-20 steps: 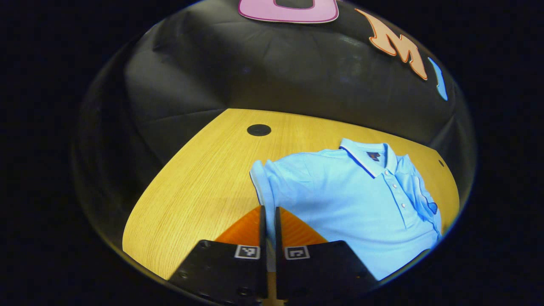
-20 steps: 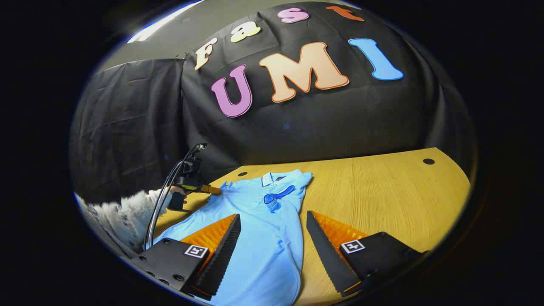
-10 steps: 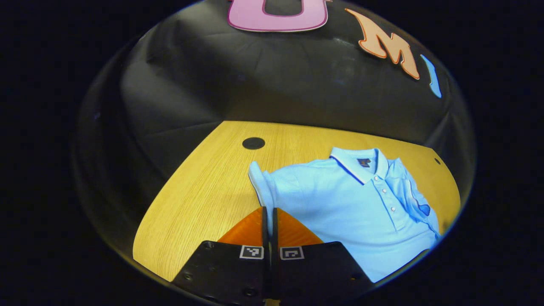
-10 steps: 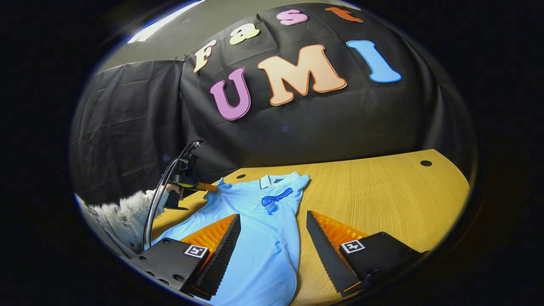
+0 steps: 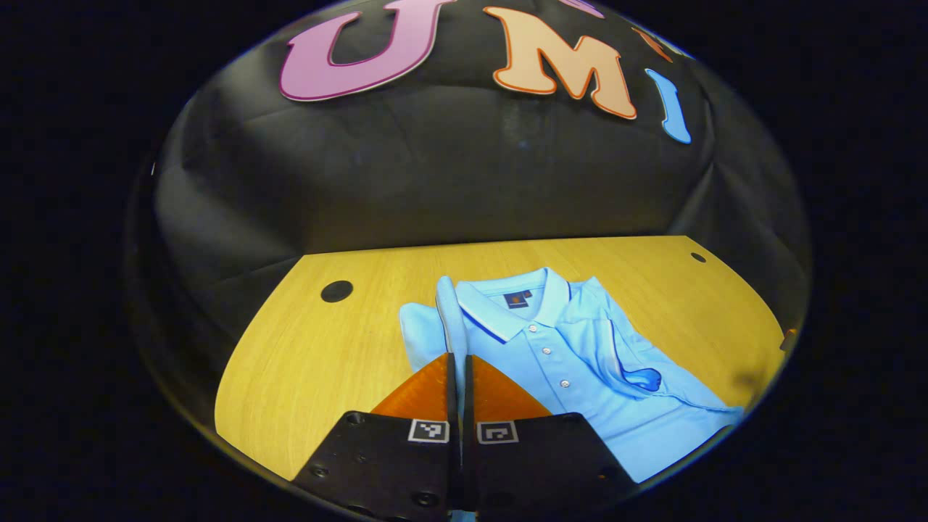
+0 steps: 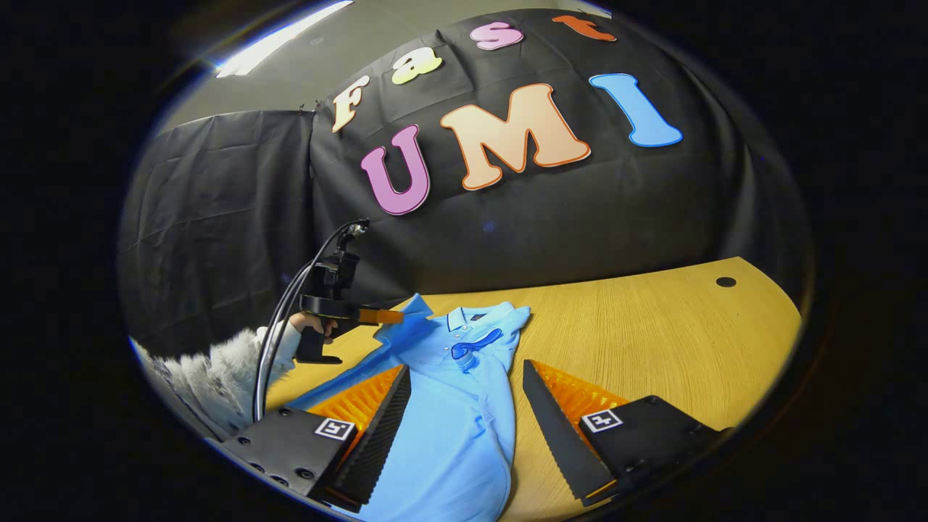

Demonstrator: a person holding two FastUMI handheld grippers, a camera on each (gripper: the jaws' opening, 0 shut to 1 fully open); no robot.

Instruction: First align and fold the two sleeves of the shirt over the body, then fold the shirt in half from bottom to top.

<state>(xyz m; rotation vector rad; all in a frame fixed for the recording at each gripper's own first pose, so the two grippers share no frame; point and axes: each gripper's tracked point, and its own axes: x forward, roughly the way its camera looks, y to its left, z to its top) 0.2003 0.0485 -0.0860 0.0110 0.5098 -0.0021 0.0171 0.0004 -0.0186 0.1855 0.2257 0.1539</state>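
Observation:
A light blue polo shirt (image 5: 580,362) lies face up on the wooden table (image 5: 319,362), collar toward the wall. Its one sleeve (image 5: 631,370) is folded over the chest. My left gripper (image 5: 459,366) is shut on the other sleeve (image 5: 447,319), which rises as a thin fold from between the fingers. In the right gripper view the left gripper (image 6: 391,316) holds that sleeve (image 6: 409,322) lifted above the shirt (image 6: 449,428). My right gripper (image 6: 464,406) hovers open over the lower body of the shirt, nothing between its fingers.
A hand in a fuzzy white sleeve (image 6: 210,370) holds the left gripper, with a cable arching up. Round dark holes (image 5: 336,291) (image 6: 725,281) sit in the table near its far corners. Bare wood (image 6: 652,341) stretches right of the shirt. Black cloth backs the table.
The left gripper has lifted the sleeve and swung it inward over the shirt's shoulder, turning toward the collar. The right gripper has stayed open in place.

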